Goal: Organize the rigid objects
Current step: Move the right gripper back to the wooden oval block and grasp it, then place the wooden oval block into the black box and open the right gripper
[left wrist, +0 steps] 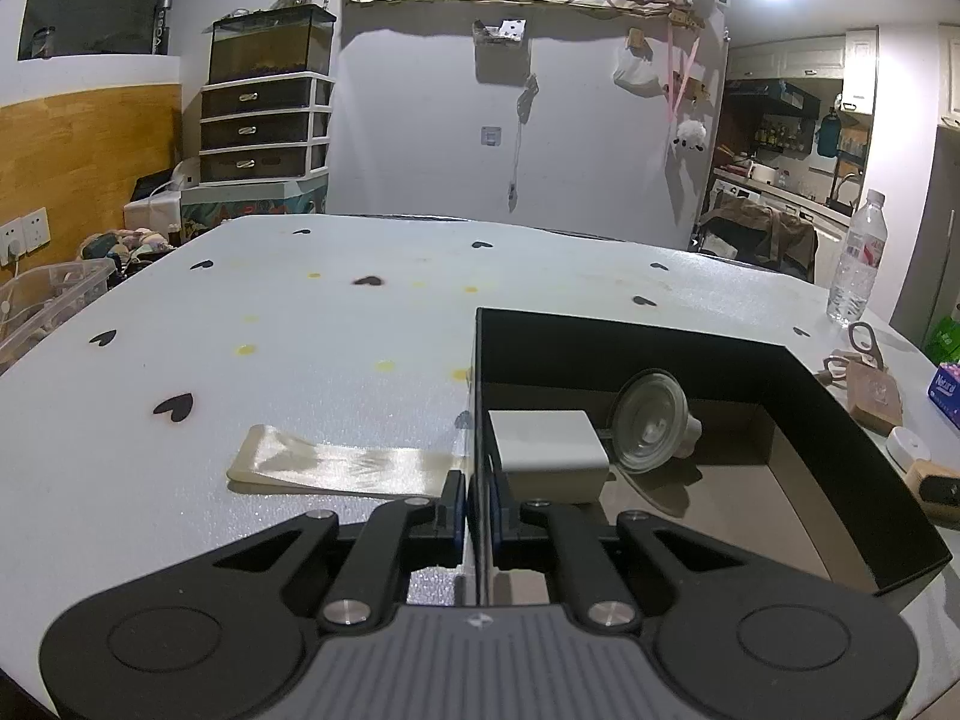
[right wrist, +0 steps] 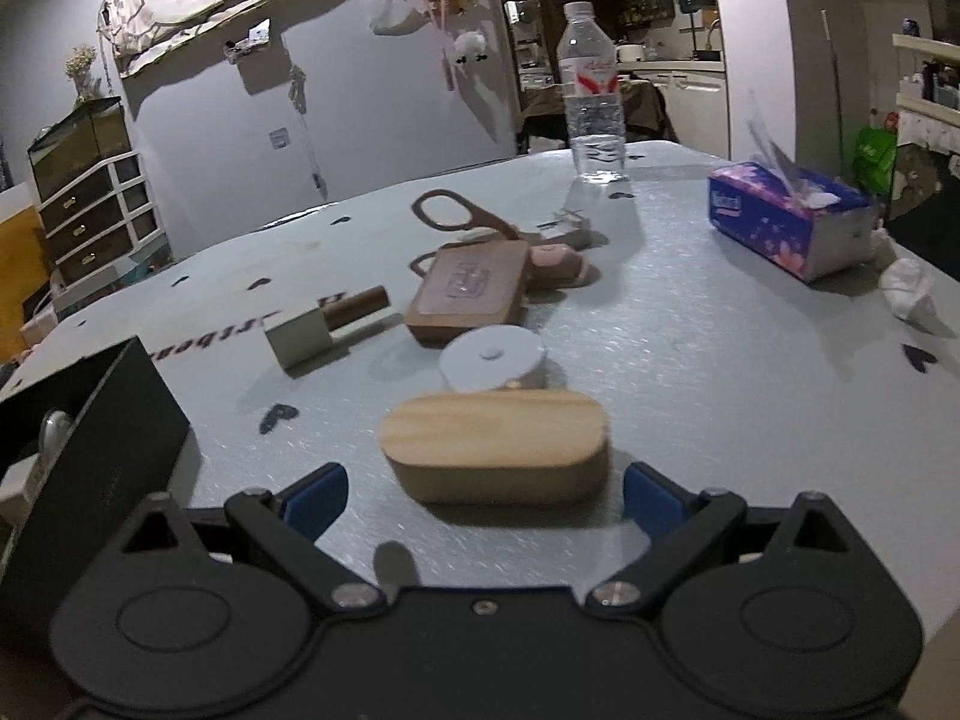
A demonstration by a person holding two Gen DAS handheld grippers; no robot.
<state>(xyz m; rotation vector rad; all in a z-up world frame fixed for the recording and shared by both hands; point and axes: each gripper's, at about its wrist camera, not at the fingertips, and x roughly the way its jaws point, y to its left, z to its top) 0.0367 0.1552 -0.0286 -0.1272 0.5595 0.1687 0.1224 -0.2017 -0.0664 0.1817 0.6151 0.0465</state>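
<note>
My left gripper [left wrist: 477, 501] is shut on the near left wall of a black open box [left wrist: 780, 384], one finger on each side. Inside the box lie a white block [left wrist: 549, 447] and a clear suction cup [left wrist: 651, 423]. My right gripper [right wrist: 483, 495] is open, just short of an oval wooden block [right wrist: 495, 447] on the white table [right wrist: 720, 360]. Behind the block are a white round puck [right wrist: 493, 357], a brown leather case [right wrist: 471, 294], brown scissors [right wrist: 456, 213], a pink piece [right wrist: 555, 264] and a white holder with a brown cylinder [right wrist: 327, 324]. The box's corner [right wrist: 90, 450] shows at left.
A water bottle [right wrist: 591, 96] stands at the table's far edge and a purple tissue box [right wrist: 786, 216] with crumpled tissue [right wrist: 909, 294] sits at right. A shiny ribbon strip [left wrist: 342, 462] lies left of the box. Drawers [left wrist: 264, 120] stand beyond the table.
</note>
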